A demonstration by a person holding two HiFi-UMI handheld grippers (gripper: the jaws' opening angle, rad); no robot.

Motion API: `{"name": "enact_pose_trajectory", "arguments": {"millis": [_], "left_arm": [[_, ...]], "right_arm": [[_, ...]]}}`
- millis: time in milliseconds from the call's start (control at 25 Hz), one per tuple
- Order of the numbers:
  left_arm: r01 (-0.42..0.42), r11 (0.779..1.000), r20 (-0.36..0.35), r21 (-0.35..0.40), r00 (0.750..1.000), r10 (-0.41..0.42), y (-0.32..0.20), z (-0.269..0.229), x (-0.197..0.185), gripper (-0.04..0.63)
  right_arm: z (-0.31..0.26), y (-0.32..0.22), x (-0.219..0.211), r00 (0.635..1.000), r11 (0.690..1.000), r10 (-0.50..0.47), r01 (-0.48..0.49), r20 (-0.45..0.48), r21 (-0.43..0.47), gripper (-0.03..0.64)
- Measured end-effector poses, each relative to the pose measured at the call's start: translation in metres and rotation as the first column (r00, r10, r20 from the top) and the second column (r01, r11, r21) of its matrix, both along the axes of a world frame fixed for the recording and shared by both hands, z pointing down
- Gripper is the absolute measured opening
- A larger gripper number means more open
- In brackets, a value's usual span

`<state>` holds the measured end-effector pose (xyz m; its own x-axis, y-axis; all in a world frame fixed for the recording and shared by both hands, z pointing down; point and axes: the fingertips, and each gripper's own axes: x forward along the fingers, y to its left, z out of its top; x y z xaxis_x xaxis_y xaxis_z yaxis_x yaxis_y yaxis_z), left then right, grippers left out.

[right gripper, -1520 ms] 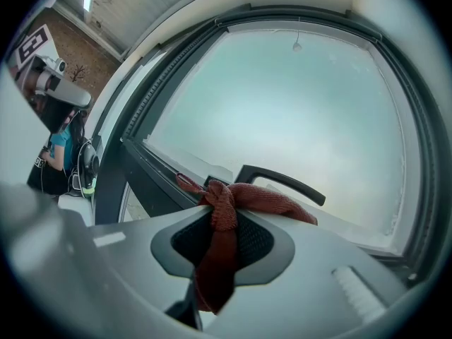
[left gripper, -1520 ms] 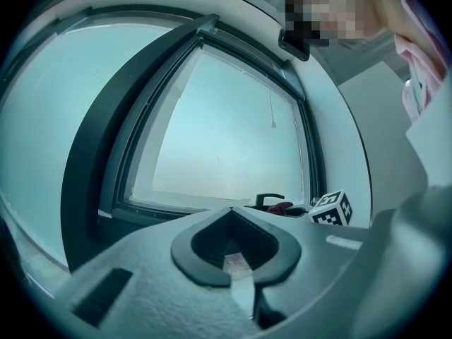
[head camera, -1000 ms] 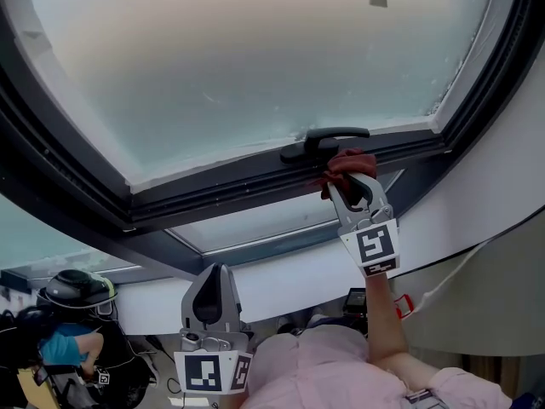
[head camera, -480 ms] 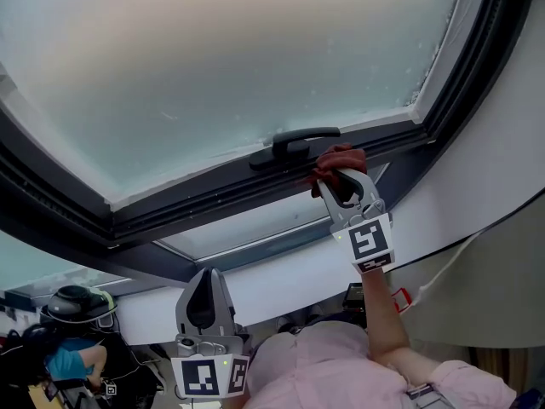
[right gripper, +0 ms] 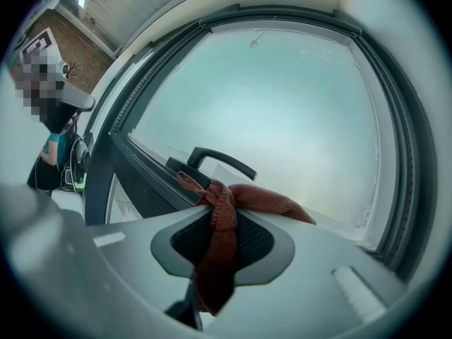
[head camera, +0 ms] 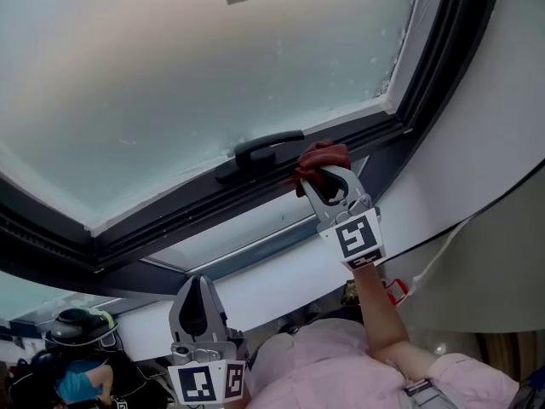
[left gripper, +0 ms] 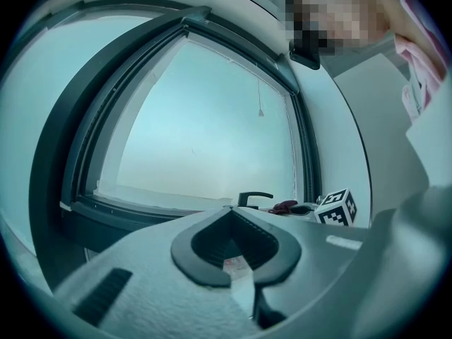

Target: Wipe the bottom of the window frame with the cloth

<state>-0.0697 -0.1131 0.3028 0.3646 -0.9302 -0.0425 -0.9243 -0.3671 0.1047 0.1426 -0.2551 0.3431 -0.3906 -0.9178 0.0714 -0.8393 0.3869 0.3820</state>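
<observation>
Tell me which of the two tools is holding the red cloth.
The right tool, raised to the window frame beside the handle, with the cloth pinched between its jaws. The left tool hangs low, shut and empty.

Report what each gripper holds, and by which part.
The right gripper holds the dark red woven cloth, jaws shut on a twisted, bunched section; the rest spills out beyond them. The left gripper has its jaws shut on nothing.

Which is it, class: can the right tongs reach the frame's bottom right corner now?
Probably yes: the right tongs, shut on the cloth, sit at the bottom frame beside the handle; nothing shows between.
</observation>
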Motion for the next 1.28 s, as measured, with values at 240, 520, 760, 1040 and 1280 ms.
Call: {"name": "enact_pose_trajectory", "arguments": {"millis": [240,520,760,1040,1280], "left_arm": [[-0.023,1.000,0.002,-0.004,1.000,0.023,-0.006,0.002,0.015,-0.006],[-0.016,1.000,0.006,-0.003,1.000,0.016,-0.007,0.001,0.023,-0.006],[-0.011,1.000,0.009,-0.001,1.000,0.011,-0.010,0.001,0.031,-0.006],[-0.005,1.000,0.008,0.001,1.000,0.005,-0.012,0.001,0.041,-0.006],[-0.006,1.000,0.010,0.004,1.000,0.006,-0.015,0.000,0.052,-0.006]], "right_arm": [[0.001,-0.002,0.014,1.000,1.000,0.011,-0.011,0.005,-0.001,0.081],[0.000,-0.004,0.032,0.999,1.000,0.030,-0.030,0.019,-0.002,0.081],[-0.001,-0.006,0.043,0.999,1.000,0.031,-0.031,0.026,0.001,0.081],[-0.001,-0.009,0.058,0.999,0.999,0.034,-0.034,0.034,0.002,0.083],[-0.003,-0.010,0.066,0.999,1.000,0.022,-0.022,0.041,0.003,0.083]]}}
